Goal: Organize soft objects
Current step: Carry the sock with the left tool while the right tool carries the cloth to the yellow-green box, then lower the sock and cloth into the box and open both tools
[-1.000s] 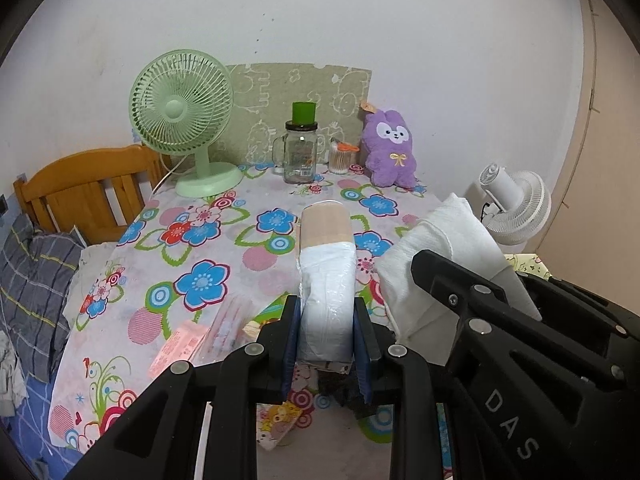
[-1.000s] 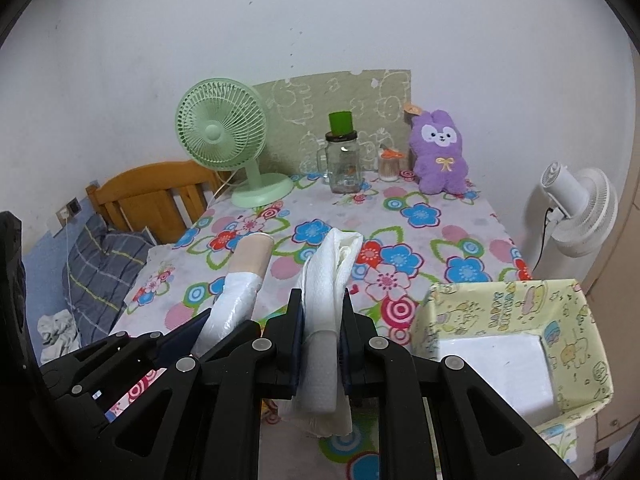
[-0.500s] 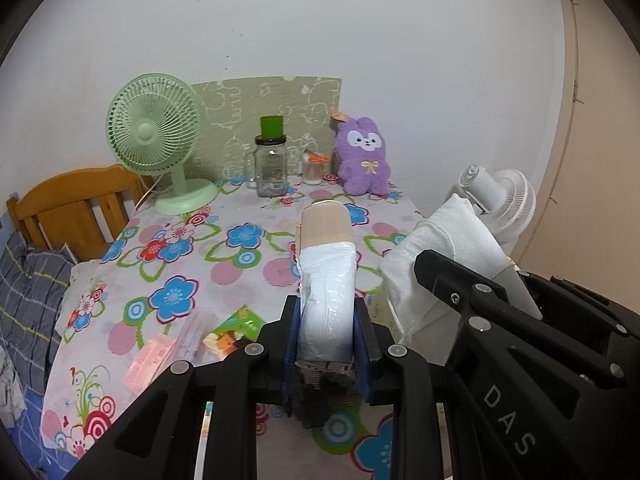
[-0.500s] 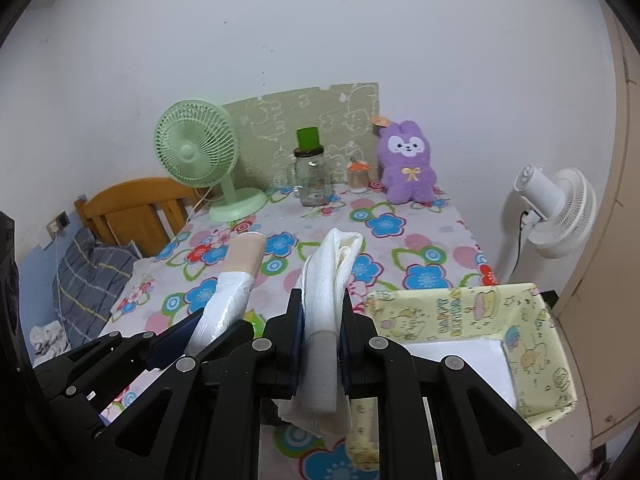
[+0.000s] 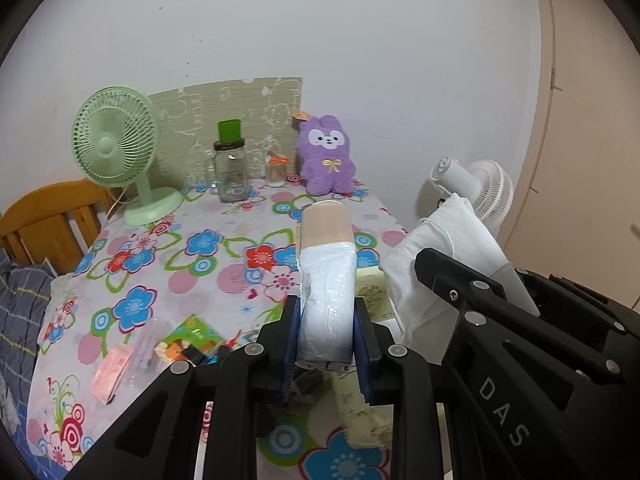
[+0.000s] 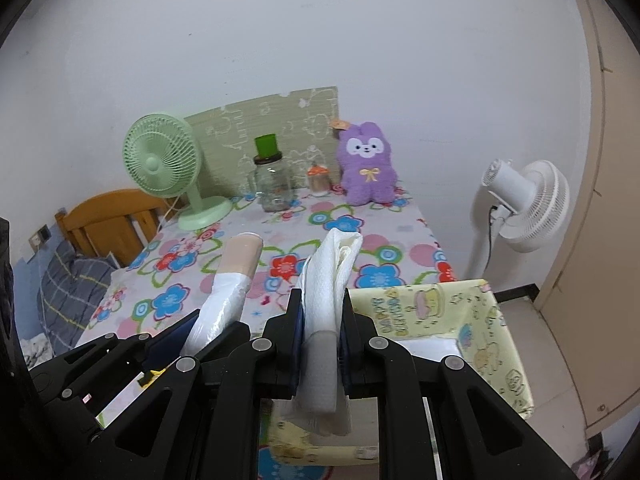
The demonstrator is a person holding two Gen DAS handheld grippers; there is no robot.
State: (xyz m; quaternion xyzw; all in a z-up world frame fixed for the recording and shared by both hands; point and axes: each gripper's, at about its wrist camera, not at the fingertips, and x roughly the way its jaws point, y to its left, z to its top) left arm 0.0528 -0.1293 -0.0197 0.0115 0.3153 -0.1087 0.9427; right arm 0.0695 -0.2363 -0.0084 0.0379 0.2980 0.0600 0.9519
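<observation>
Pulled back and swung rightward since a second ago, both tools lifted higher over the floral tablecloth (image 5: 168, 264), with the yellow cartoon-print fabric box (image 6: 472, 320) now square in the right wrist view. Two grippers, each with one soft load. Left gripper (image 5: 325, 332) clamped on a rolled pack (image 5: 327, 280): tan paper at the far end, crinkled white plastic at the near end, long axis pointing forward and up toward the wall. Right gripper (image 6: 322, 328) pinched shut on a folded white cloth (image 6: 330, 280), quilted and limp, long axis upright, top end toward the wall, lower end drooping below the fingers, held above the near left edge of the box. Two fans: one green (image 5: 116, 148) on the table, one white (image 6: 524, 200) on a stand beside it. One glass jar (image 5: 230, 174), one fuzzy purple plush (image 5: 326, 156). Several flat packets (image 5: 152, 344) near the table's front edge.
</observation>
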